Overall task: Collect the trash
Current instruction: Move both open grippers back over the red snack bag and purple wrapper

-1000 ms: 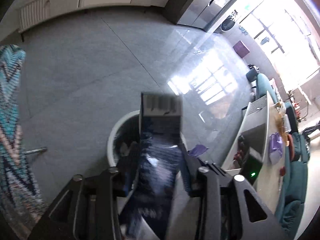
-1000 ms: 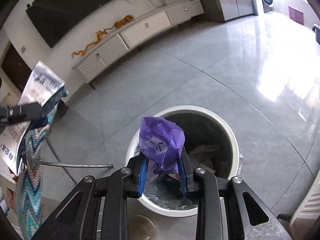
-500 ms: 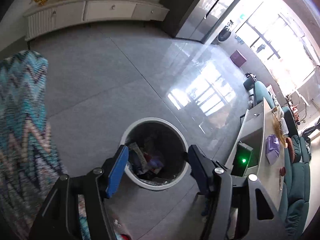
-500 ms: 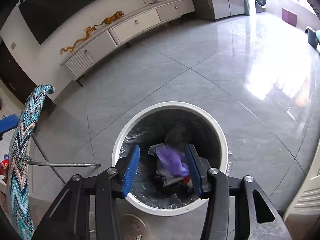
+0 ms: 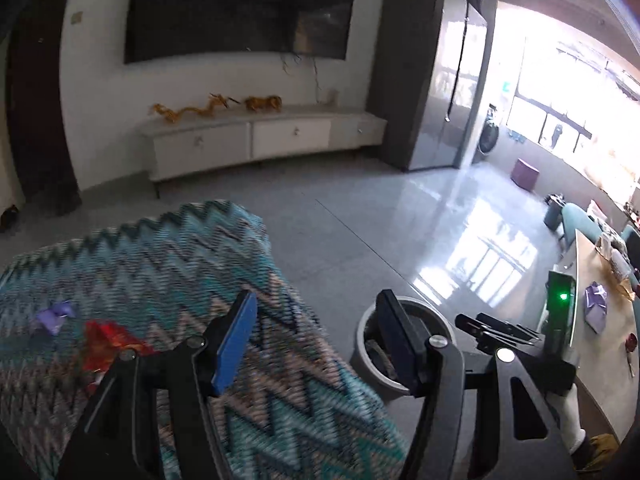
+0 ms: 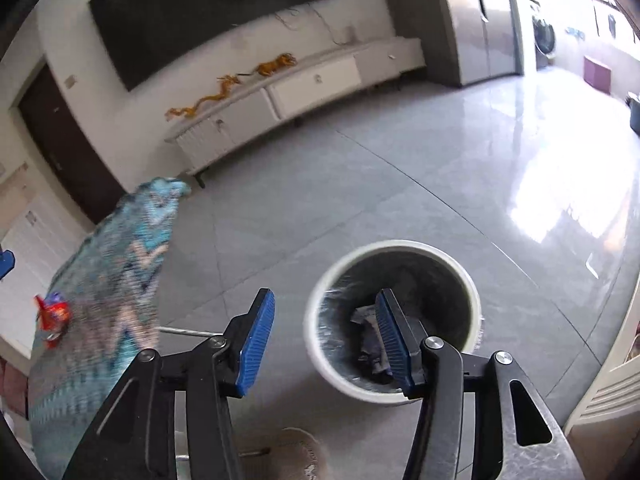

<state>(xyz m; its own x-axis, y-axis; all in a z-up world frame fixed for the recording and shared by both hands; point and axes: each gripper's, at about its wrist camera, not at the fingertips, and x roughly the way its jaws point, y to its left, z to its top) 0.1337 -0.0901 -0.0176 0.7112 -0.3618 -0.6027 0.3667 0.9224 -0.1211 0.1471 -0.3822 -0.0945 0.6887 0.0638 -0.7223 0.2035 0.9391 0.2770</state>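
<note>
Two grippers, both empty. The left gripper (image 5: 316, 340) is spread apart over the zigzag cloth (image 5: 160, 264), where two bits of trash lie — one red wrapper (image 5: 106, 344), one purple scrap (image 5: 54, 314). The right gripper (image 6: 324, 344) is opening above one white bin (image 6: 394, 394) (trash sits inside).

The tabletop (image 5: 168, 264), covered in a teal zigzag cloth, lies under and to the left of the left tool (image 5: 316, 340). On it, left of that tool, rest a red wrapper (image 5: 106, 340) and, farther left, a small purple wrapper (image 5: 54, 314). The grey tiled floor (image 6: 360, 184) spreads ahead of both tools. A white round bin (image 6: 392, 320) stands on it, behind the right finger of the right tool (image 6: 326, 334), with crumpled trash (image 6: 370, 344) inside.
</note>
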